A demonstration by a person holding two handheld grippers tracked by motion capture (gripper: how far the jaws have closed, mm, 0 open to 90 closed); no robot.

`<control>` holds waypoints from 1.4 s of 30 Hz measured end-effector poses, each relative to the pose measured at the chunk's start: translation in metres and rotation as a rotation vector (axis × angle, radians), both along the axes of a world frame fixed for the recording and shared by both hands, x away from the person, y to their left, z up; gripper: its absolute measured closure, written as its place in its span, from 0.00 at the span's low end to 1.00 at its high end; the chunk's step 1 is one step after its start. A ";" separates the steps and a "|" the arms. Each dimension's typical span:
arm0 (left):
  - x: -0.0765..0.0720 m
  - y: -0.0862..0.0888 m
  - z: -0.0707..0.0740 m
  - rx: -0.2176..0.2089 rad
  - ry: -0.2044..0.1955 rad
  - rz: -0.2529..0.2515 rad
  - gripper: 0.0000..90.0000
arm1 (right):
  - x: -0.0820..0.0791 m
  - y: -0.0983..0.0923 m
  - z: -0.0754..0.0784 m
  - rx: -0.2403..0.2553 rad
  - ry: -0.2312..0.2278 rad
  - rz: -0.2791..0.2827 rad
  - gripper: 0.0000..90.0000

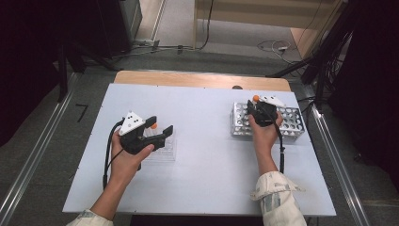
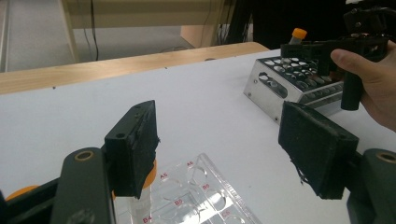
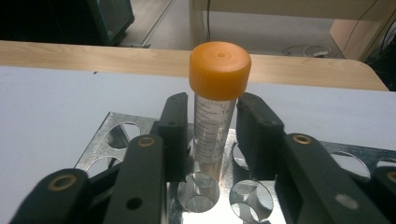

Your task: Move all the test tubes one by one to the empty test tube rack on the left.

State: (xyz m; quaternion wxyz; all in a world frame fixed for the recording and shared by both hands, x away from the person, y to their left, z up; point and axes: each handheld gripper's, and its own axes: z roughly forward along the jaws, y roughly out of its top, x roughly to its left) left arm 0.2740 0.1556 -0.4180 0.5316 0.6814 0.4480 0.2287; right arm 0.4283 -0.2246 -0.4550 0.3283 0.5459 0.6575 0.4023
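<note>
My R gripper [image 3: 208,135] clamps orange-capped tube [image 3: 215,107] upright over metal rack [image 3: 116,135]; L gripper [image 2: 219,144] jaws wide, empty, above clear rack [image 2: 205,196].

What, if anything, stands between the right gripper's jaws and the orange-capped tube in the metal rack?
Nothing visible. In the right gripper view the orange-capped tube stands upright in the metal rack, directly between the right gripper jaws, which are closed against its sides.

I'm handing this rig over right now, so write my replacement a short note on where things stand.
Right gripper: shut on the orange-capped tube, which stands upright in the metal rack.
Left gripper: open, holding nothing, above the clear plastic rack.
Done: the tube is gripped.
Left: lift it out; a move to the clear rack looks likely. Another orange-capped tube already stands there.
</note>
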 end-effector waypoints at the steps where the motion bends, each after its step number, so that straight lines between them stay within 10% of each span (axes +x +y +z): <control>1: 0.000 0.000 0.000 0.001 -0.001 0.000 0.33 | 0.000 -0.001 0.000 0.001 0.002 -0.001 0.75; 30: 0.000 0.000 0.001 -0.003 -0.001 -0.002 0.30 | -0.024 -0.005 0.057 -0.007 -0.154 0.069 0.79; 42: -0.003 -0.006 0.003 -0.001 -0.008 -0.023 0.30 | -0.075 0.025 0.063 0.041 -0.148 0.314 0.79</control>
